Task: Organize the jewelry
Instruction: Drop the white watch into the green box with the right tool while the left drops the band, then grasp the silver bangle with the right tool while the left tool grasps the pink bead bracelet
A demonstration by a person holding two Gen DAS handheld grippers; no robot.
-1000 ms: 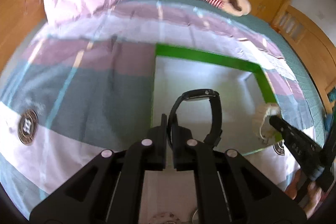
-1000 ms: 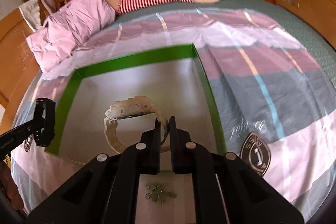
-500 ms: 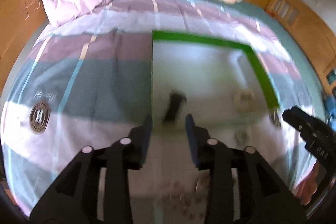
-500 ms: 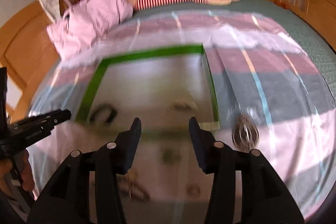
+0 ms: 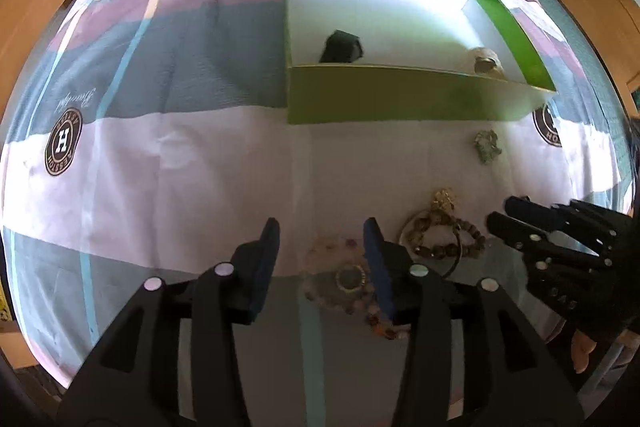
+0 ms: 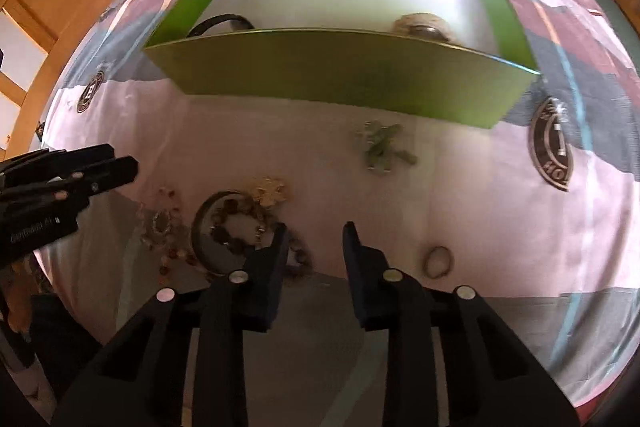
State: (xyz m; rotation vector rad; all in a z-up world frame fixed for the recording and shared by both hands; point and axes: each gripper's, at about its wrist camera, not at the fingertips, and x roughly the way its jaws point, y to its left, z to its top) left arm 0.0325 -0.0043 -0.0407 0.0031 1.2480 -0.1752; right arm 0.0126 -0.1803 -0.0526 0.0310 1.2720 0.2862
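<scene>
Both claws pointed steeply down at the bed. The left claw (image 5: 322, 241) hung with its jaws apart and widening, nothing clamped; a pale beaded bracelet with a round charm (image 5: 349, 277) lay on the bedspread (image 5: 192, 179) directly below the gap, not touched by the pads. Just right of that claw sat a metal bangle (image 5: 404, 239) with a dark beaded bracelet (image 5: 448, 247) across it, and a gold ornament (image 5: 442, 199) at its far edge.

The right claw (image 6: 314, 241) also stood apart, its jaws narrowing with only bare bedspread between them. Its left finger (image 6: 276, 247) overlapped the end of the dark beaded bracelet in view; whether they touched could not be told. A small ring (image 6: 438, 261) lay just right of this claw, and a green jade piece (image 6: 382, 149) ahead of it, near the front wall of the green box (image 6: 340, 75).

Inside the box, beyond both claws, a black watch (image 5: 342, 47) lay at the left end and a cream watch (image 5: 486, 61) at the right end.

The bedspread carried round dark emblems: one (image 5: 63, 143) far left of the left claw showed a white "H" with ring lettering too small to read. The right claw's body bore lettering that could not be made out.
</scene>
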